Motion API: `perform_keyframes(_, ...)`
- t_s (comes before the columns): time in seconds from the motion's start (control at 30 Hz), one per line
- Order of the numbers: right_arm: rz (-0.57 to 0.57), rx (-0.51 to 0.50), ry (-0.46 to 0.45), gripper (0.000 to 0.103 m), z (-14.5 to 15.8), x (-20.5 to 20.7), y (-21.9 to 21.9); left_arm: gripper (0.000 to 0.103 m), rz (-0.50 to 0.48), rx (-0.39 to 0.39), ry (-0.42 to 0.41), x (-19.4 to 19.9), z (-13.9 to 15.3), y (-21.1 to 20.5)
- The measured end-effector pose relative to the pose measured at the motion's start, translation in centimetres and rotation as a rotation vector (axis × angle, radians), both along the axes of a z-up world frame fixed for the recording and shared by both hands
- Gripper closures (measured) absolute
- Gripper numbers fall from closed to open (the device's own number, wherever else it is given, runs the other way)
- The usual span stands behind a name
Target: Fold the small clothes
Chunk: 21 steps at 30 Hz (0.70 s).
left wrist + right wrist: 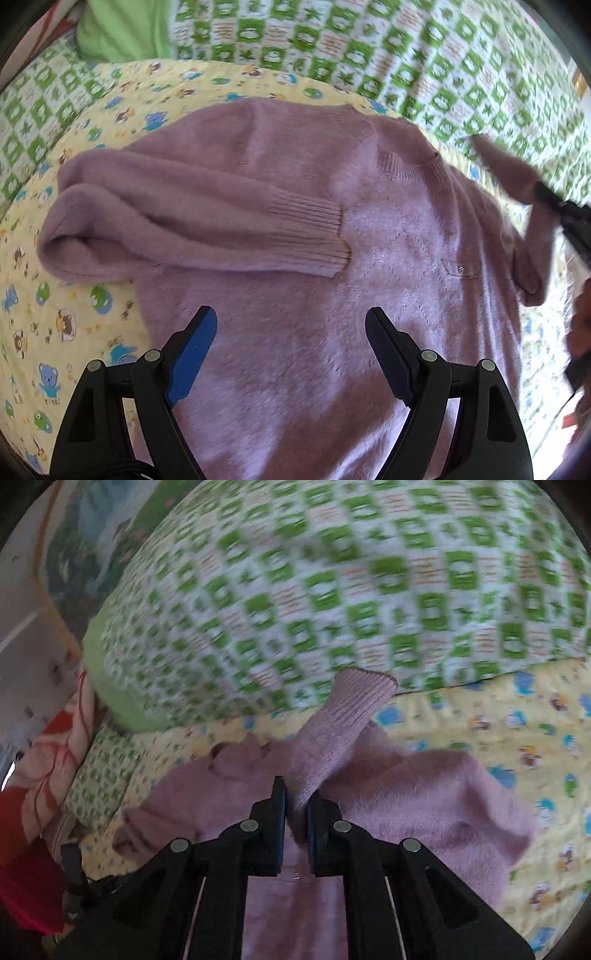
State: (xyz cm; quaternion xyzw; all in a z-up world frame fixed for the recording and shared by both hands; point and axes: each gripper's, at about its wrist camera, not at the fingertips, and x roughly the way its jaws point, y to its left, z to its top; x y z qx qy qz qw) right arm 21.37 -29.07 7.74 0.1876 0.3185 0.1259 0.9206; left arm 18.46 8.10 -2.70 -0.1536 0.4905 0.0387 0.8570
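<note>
Bedding in green-and-white checks point(406, 55) fills the upper frame, above a yellow cartoon-print quilt point(55, 314). Centre frame, a fuzzy lilac sweater point(295, 295) lies flat. The right gripper point(296, 805) has its fingers clamped on the raised ribbed cuff point(354, 698); the left gripper point(291, 332) hovers with fingers wide apart.

Bed w/ green-checked cover point(443, 66). On it: yellow cartoon-print mat point(55, 295), green pillow point(122, 29). Purple sweater point(295, 295) lies flat on mat, one sleeve point(192, 229) folded across front.
</note>
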Motion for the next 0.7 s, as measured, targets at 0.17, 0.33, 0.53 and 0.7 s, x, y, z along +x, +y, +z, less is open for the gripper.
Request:
perform_keyframes(0.17,0.256,-0.04,0.001,0.092,-2.7,1.4,11.7,0.02,0.024,-0.083,-0.014,-1.4,0.4,2.9)
perform_keyframes(0.33,0.476,-0.029,0.06,0.092,-6.4,0.9,18.0,0.02,0.037,-0.183,0.026,-1.6,-0.6,4.5)
perform_keyframes(0.53,0.466,0.004,0.256,0.049,-9.9,0.2,16.7,0.02,0.009,-0.309,0.073,0.9,-2.6,3.0)
perform_keyframes(0.7,0.315,0.058,0.221,0.042,-9.0,-2.4,11.6,0.02,-0.025,-0.343,0.107,4.5,-4.0,0.4)
